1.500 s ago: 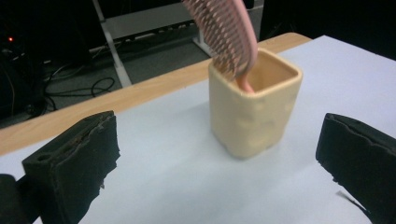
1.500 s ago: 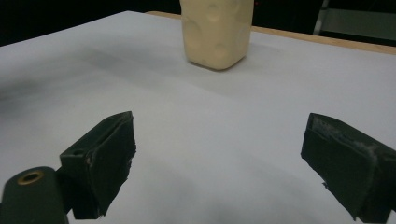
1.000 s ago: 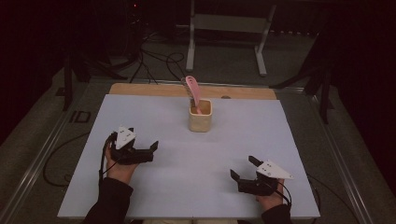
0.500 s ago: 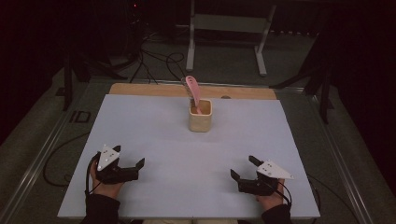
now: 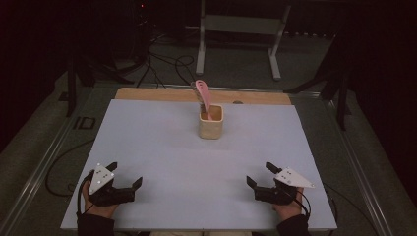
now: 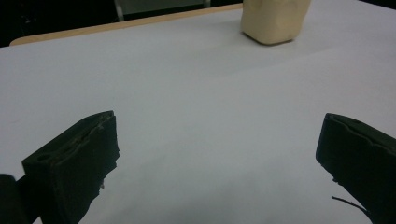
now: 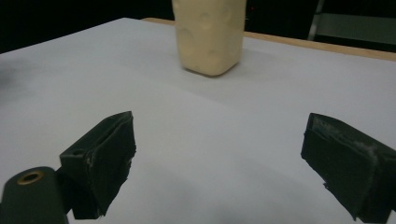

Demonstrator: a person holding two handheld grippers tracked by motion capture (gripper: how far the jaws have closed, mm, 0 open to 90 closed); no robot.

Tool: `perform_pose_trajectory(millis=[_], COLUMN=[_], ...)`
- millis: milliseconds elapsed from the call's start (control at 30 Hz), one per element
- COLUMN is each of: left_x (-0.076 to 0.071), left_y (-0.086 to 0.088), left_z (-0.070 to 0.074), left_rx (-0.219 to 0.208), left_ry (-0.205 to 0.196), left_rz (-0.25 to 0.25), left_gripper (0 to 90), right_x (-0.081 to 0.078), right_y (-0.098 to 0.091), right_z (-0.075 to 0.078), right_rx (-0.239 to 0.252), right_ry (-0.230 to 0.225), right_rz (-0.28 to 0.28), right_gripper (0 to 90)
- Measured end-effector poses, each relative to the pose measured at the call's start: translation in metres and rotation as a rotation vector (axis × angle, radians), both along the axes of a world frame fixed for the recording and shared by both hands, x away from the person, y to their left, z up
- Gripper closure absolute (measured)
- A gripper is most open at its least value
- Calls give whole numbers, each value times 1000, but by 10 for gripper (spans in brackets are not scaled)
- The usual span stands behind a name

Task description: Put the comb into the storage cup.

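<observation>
The left gripper (image 5: 127, 177) has drawn back from mid-table to the near edge, jaws wide and empty, matching the right gripper (image 5: 259, 175) — also spread, holding nothing, unmoved. The cup (image 5: 211, 122) stands far off at the table's (image 5: 157, 142) middle with a pink spatula (image 5: 203, 96) in it — likely a rest pose, work done or not begun.

I count one white board (image 5: 162, 147) on the table and one cream cup (image 5: 211, 122) standing on it. In the cup there is one pink utensil (image 5: 203, 97). There are two grippers, the left gripper (image 5: 125, 176) and the right gripper (image 5: 260, 175), each with two black jaws.
</observation>
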State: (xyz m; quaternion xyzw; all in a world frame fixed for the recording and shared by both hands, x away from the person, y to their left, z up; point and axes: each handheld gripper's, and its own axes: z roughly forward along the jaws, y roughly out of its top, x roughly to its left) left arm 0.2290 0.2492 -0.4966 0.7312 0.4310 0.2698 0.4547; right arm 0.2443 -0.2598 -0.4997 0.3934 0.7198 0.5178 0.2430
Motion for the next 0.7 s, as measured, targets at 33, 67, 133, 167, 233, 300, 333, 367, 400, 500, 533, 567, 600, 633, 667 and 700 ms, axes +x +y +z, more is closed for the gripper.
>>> perform_pose_trajectory(millis=[33,67,133,167,233,300,333,367,400,500,533,567,600,633,667,700], left_x=[-1,-1,-1,-2,-1,-1,0,1,1,3,4,6,6,6,7,7], left_y=[1,1,3,3,4,4,4,4,4,3,2,1,1,0,0,-1], left_z=[1,1,1,2,2,3,3,3,3,3,2,1,1,1,1,1], left_rx=[-4,-4,-20,-26,-40,-40,-38,-40,-40,-45,-39,-28,-28,-31,-33,-33], left_ry=[-3,-3,-10,-14,-24,-24,-26,-31,-31,-28,-23,-19,-19,-19,-19,-19], left_rz=[1,1,4,5,15,15,17,15,15,17,15,14,14,13,13,11], left_gripper=[0,0,0,0,0,0,0,0,0,0,0,0,0,0,0,0], right_x=[0,0,0,1,1,1,1,1,1,2,2,2,2,2,2,2], right_y=[-1,-2,-2,-3,-3,-4,-5,-5,-6,-8,-9,-11,-11,-11,-11,-11], right_z=[0,0,0,0,0,0,0,0,-1,-1,-1,-1,-1,-1,-1,-1], right_rx=[3,4,5,10,7,4,10,11,14,16,18,24,22,21,20,20], right_ry=[-1,-1,-2,-1,-1,-1,-3,-4,-4,-1,0,0,0,1,1,1], right_rz=[-2,-5,-6,-8,-11,-11,-14,-17,-20,-27,-31,-36,-38,-40,-41,-41], right_gripper=[98,98,98,97,97,97,97,97,97,97,97,97,97,97,97,97])
